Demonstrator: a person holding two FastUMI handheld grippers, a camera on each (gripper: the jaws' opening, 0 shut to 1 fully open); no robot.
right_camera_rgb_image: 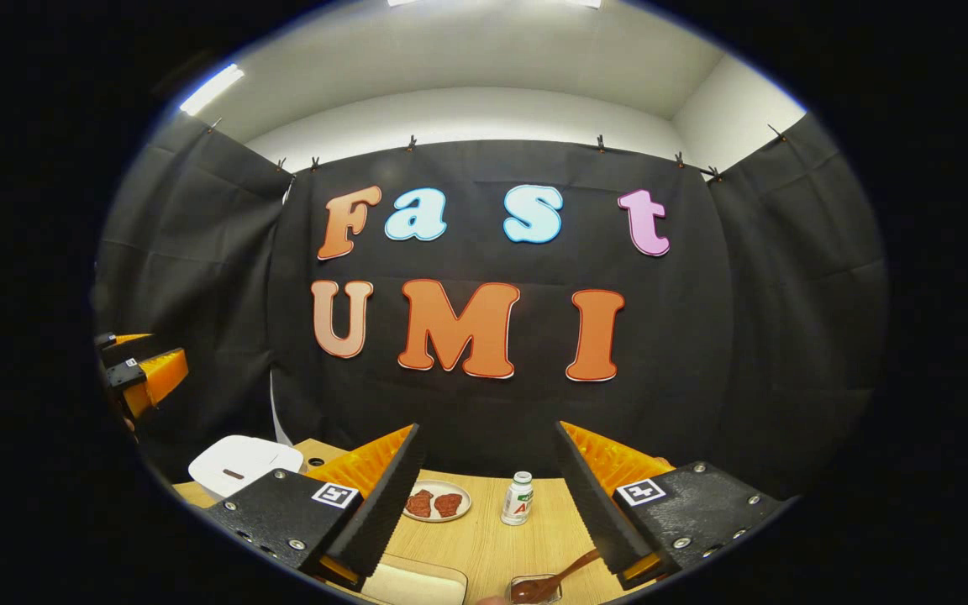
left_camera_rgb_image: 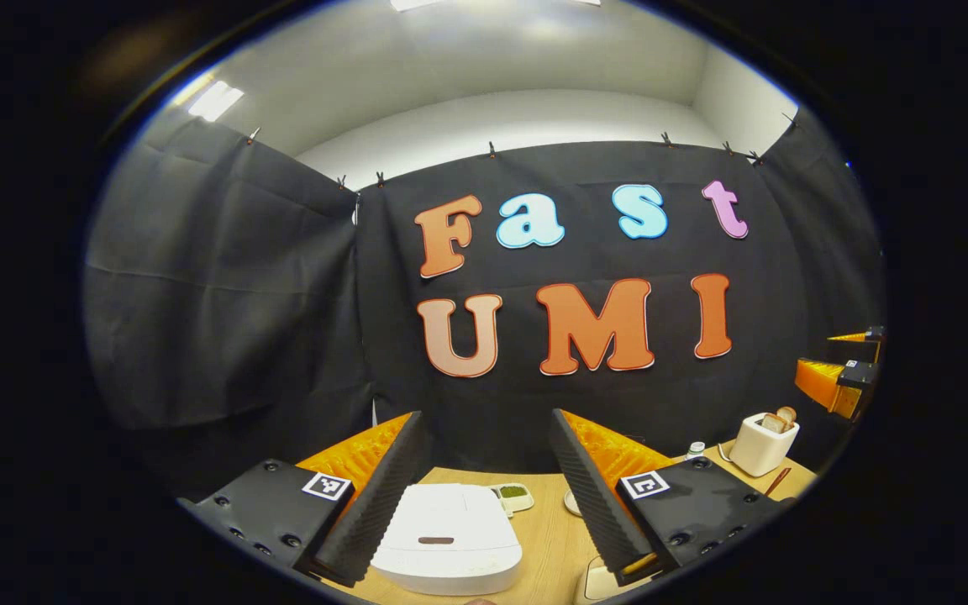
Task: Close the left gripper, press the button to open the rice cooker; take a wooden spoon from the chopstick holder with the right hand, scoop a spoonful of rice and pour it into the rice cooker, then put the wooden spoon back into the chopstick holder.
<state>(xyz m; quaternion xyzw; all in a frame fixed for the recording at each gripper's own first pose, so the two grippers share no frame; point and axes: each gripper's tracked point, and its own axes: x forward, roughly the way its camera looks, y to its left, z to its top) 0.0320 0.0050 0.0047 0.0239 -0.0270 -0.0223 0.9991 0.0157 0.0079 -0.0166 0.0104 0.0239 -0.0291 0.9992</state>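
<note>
The white rice cooker sits on the wooden table with its lid down, just below and between my left gripper's fingers. My left gripper is open, above the cooker, with nothing in it. In the right gripper view the cooker is at the far left. My right gripper is open and holds nothing. A wooden spoon rests with its bowl in a small clear container at the bottom edge, under the right finger. The other gripper shows at each view's edge: right gripper, left gripper.
A white toaster with bread stands at the table's back right. A small dish of something green sits behind the cooker. A plate with red pieces, a small bottle and a pale flat container lie ahead of the right gripper.
</note>
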